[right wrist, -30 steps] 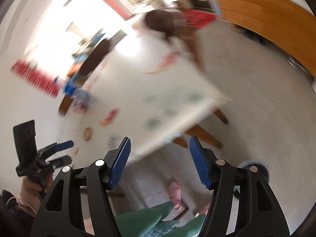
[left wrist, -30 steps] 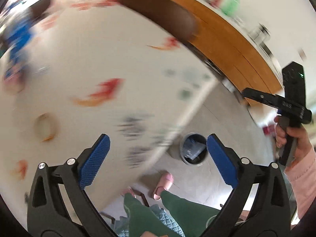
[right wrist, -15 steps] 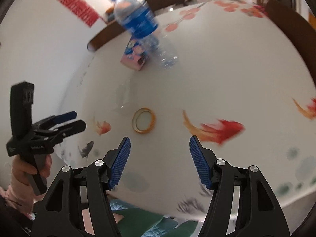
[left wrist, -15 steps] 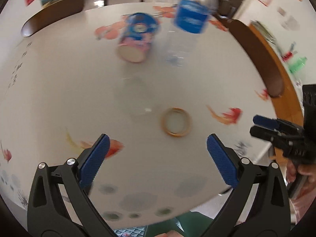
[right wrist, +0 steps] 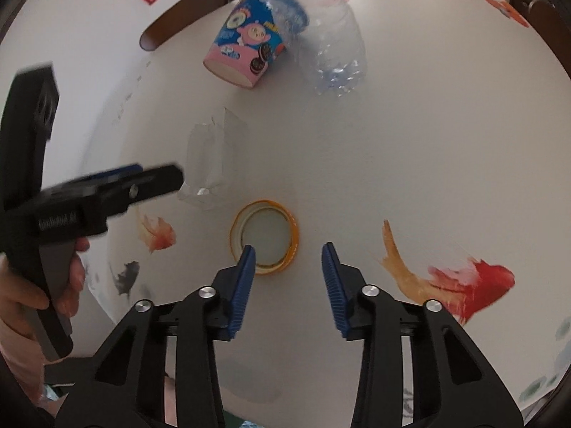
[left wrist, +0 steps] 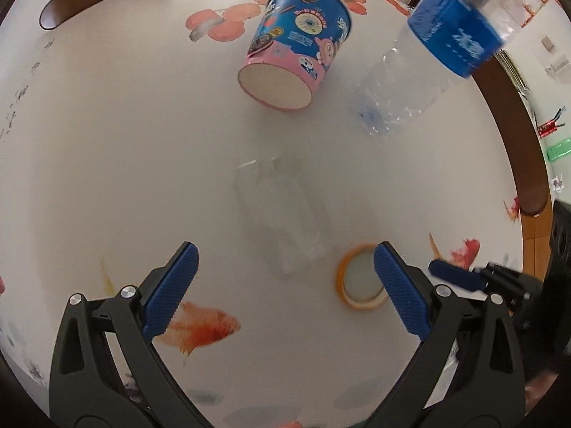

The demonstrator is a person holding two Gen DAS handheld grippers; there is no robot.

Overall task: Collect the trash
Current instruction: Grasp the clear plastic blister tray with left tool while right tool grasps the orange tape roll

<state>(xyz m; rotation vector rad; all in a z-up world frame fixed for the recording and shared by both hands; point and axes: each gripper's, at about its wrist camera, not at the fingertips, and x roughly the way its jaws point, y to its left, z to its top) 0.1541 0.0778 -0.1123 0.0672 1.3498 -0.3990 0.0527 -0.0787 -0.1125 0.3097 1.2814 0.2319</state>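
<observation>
On the white fish-print table [left wrist: 107, 142] lie a clear plastic wrapper [left wrist: 282, 214] [right wrist: 210, 164] and an orange tape ring [left wrist: 360, 278] [right wrist: 266, 237]. Behind them stand a blue-and-pink paper cup [left wrist: 292, 57] [right wrist: 246, 57] and a clear bottle with a blue label [left wrist: 428, 64] [right wrist: 332, 50]. My left gripper [left wrist: 283, 260] is wide open just short of the wrapper, holding nothing. My right gripper [right wrist: 289, 260] hovers over the tape ring. Its jaws are closing, with the ring's right rim between them and no pad pressing on it.
Brown chair backs curve round the table's far left [left wrist: 71, 3] and right [left wrist: 528, 178] edges. A hand [right wrist: 67, 278] holds the left gripper's handle at the table's near left edge. Red and orange fish prints [right wrist: 464, 278] mark the cloth.
Both views swung from the floor and bin up onto the table, then closed in on the wrapper and tape ring. The right jaws have narrowed; the left jaws stay wide.
</observation>
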